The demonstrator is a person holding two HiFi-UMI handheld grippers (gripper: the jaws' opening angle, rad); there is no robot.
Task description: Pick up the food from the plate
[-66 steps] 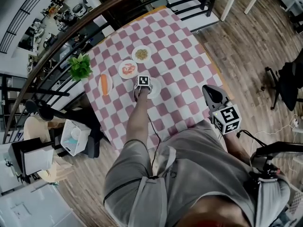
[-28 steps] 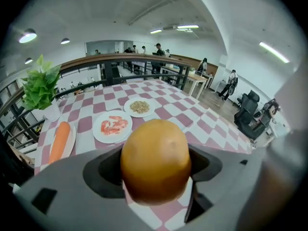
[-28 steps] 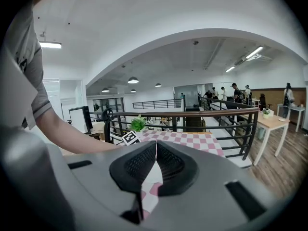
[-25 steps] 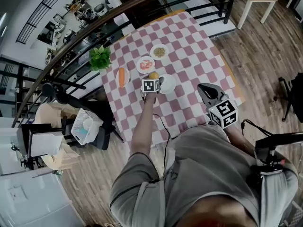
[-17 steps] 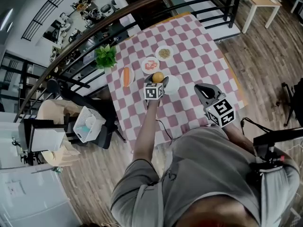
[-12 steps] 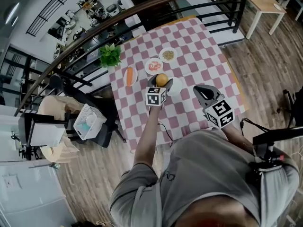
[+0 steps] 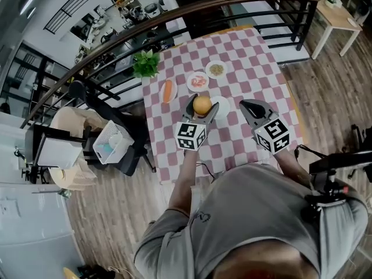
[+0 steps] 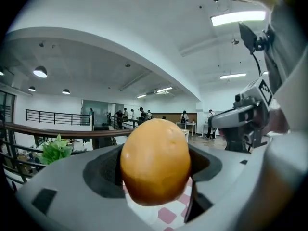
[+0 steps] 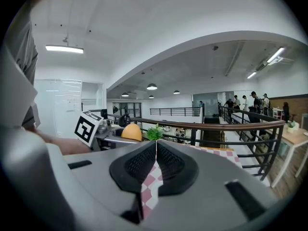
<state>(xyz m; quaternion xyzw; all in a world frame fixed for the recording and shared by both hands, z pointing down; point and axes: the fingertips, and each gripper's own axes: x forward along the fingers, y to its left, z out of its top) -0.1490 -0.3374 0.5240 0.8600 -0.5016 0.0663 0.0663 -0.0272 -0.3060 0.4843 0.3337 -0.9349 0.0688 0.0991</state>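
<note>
My left gripper (image 7: 201, 105) is shut on an orange (image 7: 202, 104), held high above the checkered table (image 7: 256, 57). In the left gripper view the orange (image 8: 155, 161) fills the space between the jaws. Just to its right on the table lies a bare white plate (image 7: 222, 106). The right gripper (image 7: 251, 107) hangs beside it, shut with nothing in it; its pads (image 9: 155, 163) meet along a thin line. In the right gripper view the orange (image 9: 131, 132) shows at the left.
Three more plates sit farther back: a carrot (image 7: 168, 90), red food (image 7: 198, 81) and grainy food (image 7: 216, 70). A green plant (image 7: 146, 63) stands at the table's far left corner. A curved railing (image 7: 232, 4) runs behind the table; chairs (image 7: 110, 144) stand at the left.
The left gripper has risen from the white plate with the orange in it and come toward me. The right gripper has stayed beside it, shut.
</note>
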